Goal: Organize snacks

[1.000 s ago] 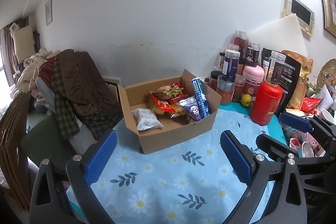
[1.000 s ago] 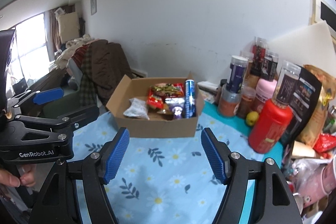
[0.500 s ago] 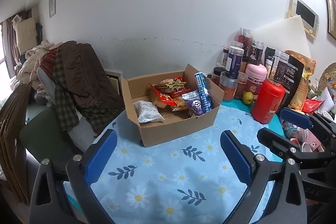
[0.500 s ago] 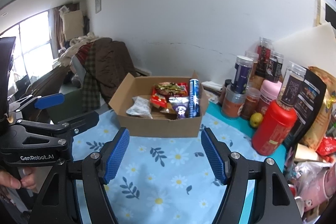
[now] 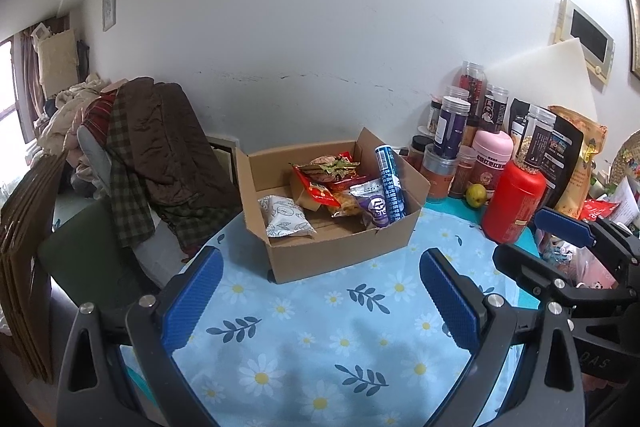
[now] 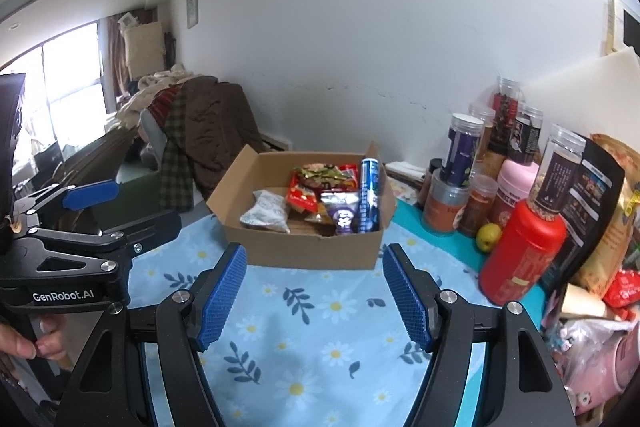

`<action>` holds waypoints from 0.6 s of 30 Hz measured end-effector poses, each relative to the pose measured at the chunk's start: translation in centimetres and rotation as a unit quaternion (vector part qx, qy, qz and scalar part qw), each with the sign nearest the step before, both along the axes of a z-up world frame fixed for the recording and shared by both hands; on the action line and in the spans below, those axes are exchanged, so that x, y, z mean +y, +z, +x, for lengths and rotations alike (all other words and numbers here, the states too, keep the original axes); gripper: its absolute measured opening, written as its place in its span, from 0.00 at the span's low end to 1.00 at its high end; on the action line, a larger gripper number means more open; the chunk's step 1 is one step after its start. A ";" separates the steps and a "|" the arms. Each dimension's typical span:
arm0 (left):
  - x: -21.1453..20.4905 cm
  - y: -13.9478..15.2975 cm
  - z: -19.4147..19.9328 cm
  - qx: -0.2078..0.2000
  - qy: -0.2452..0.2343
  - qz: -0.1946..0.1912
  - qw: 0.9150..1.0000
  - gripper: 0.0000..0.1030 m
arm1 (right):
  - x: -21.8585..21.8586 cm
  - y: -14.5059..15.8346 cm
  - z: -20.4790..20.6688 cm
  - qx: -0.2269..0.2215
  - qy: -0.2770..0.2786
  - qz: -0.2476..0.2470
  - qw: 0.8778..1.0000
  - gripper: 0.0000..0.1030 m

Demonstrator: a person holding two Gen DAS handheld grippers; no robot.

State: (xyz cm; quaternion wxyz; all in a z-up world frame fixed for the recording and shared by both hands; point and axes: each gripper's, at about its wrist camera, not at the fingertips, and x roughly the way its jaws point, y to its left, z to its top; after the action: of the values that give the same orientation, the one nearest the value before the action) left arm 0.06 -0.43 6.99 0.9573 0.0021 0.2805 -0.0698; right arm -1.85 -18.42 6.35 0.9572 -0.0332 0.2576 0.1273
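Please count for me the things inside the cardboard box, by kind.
In the cardboard box:
Tall blue can: 1
White packet: 1
Purple packet: 1
Red packets: at least 2; the pile overlaps
Total: at least 5

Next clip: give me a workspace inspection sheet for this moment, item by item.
Surface: table under a blue daisy tablecloth, bare in front of the box.
Job's things: open cardboard box holding a white packet, red snack bags, a purple pouch and a blue tube leaning on its right wall.
Clutter: jars, red bottle, pink canister, green fruit, bags at right.
Grippers: left claw and right claw open, empty, short of the box.
Cables: nothing seen.
Surroundings: white wall; clothes heaped on a chair.
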 end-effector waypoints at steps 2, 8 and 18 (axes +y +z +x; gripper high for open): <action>0.0 0.0 0.0 0.000 0.000 -0.001 1.000 0.98 | -0.1 0.0 0.0 0.000 0.002 0.000 1.000 0.69; -0.3 0.3 -0.3 -0.004 0.002 -0.001 1.000 0.98 | -0.4 0.0 0.1 -0.004 0.005 0.001 1.000 0.69; -0.3 0.5 -0.2 -0.004 0.005 -0.004 1.000 0.98 | -0.4 0.2 0.6 -0.009 0.013 0.001 1.000 0.69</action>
State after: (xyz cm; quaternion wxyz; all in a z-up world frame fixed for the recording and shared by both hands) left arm -0.16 -0.74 7.46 0.9588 -0.0026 0.2764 -0.0660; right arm -1.24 -18.83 6.58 0.9579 -0.0365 0.2483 0.1396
